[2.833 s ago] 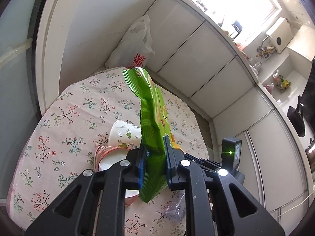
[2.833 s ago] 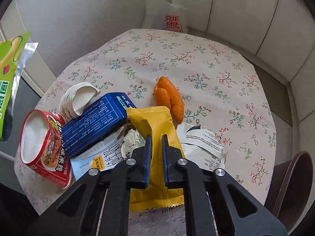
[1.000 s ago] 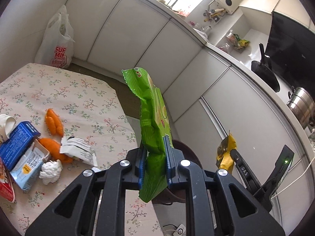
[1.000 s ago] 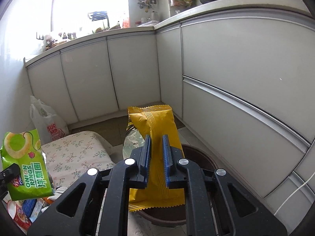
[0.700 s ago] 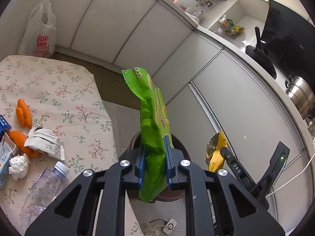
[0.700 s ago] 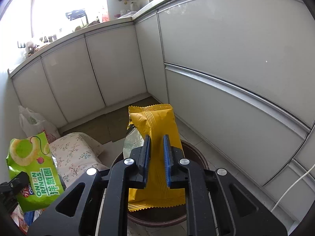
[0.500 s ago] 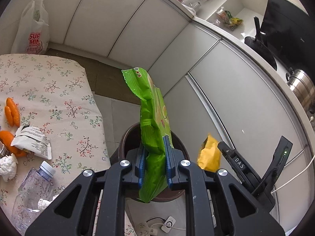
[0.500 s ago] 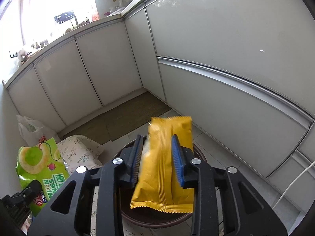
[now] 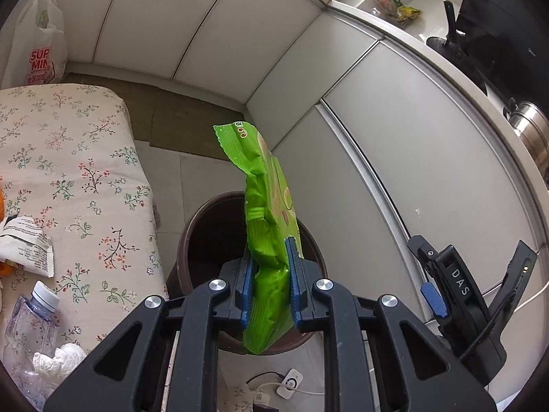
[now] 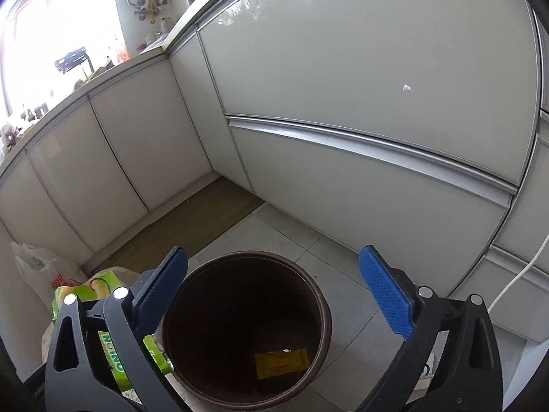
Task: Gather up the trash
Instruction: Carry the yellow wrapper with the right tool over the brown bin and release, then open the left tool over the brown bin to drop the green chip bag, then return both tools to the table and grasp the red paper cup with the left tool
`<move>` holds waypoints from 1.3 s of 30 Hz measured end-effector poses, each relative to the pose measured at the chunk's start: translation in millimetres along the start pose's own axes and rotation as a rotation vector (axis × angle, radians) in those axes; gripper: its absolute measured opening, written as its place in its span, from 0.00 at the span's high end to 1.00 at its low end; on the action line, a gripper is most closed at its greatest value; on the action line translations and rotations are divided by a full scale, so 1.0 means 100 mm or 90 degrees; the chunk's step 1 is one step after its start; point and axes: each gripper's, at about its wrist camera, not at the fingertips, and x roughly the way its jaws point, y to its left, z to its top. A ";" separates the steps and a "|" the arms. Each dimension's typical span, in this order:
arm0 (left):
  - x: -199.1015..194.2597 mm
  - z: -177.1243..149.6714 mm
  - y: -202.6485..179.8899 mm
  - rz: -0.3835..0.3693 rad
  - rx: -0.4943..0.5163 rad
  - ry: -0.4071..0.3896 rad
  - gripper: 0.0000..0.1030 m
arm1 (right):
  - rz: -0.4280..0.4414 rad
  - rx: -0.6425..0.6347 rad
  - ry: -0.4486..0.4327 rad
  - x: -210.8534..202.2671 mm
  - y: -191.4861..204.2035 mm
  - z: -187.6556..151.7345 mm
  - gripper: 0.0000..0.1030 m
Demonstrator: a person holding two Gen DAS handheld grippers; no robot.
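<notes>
My left gripper (image 9: 268,286) is shut on a green snack bag (image 9: 266,226) and holds it upright over the near rim of a dark brown round bin (image 9: 202,237) on the floor. My right gripper (image 10: 274,295) is open wide and empty above the same bin (image 10: 319,309). A yellow snack packet (image 10: 283,364) lies on the bin's bottom. The green bag (image 10: 116,353) shows at the lower left of the right wrist view. The right gripper (image 9: 456,292) shows at the right of the left wrist view.
A table with a floral cloth (image 9: 68,158) stands left of the bin, with a clear plastic bottle (image 9: 31,319), crumpled tissue (image 9: 58,360) and a torn paper wrapper (image 9: 25,243). White cabinets (image 10: 377,103) enclose the corner. A white shopping bag (image 9: 37,48) stands by the wall.
My right gripper opened and the yellow packet dropped into the bin. Both grippers came closer over the bin; the left still holds the green bag.
</notes>
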 end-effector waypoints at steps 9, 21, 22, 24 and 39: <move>0.35 0.00 -0.26 0.013 0.035 0.037 0.83 | -0.010 0.052 0.019 0.06 -0.26 0.08 0.07; 0.52 -0.07 -0.28 0.066 0.047 0.061 0.52 | -0.002 0.074 0.040 0.10 -0.37 0.08 0.07; 0.49 -0.08 -0.24 0.072 0.042 0.060 0.52 | 0.000 0.071 0.043 0.10 -0.36 0.07 0.07; 0.45 -0.10 -0.18 0.085 0.032 0.058 0.51 | 0.004 0.059 0.049 0.09 -0.31 0.04 0.07; -0.27 -0.18 0.29 0.172 0.006 -0.016 0.44 | 0.033 -0.121 0.053 -0.12 0.43 -0.31 0.07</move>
